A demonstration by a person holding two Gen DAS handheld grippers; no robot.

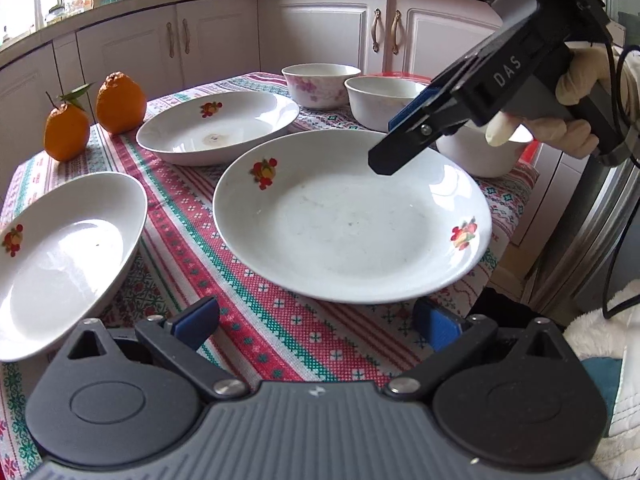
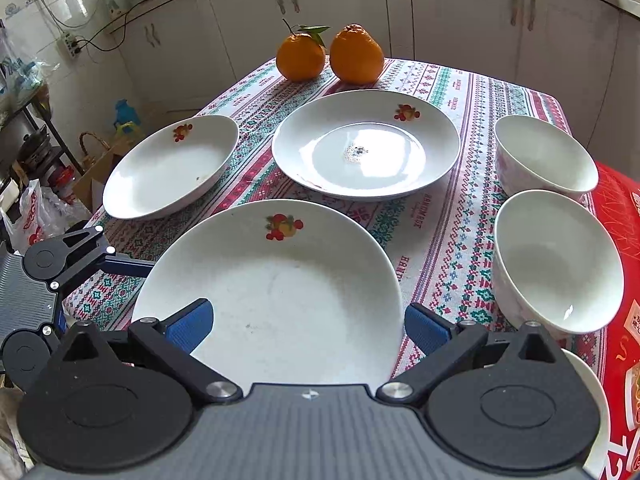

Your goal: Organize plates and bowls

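Both tools are spread wide and hold nothing: the left tool (image 1: 316, 322) hangs at the near edge of the nearest plate (image 1: 352, 216), the right tool (image 2: 308, 326) above that plate's far-right rim. A careless pinch there could tip or skid the plate on the cloth-covered counter (image 1: 248, 320). Farther off, two more plates (image 2: 366, 144) and the bowls (image 2: 556, 256) seem empty, bar faint specks.
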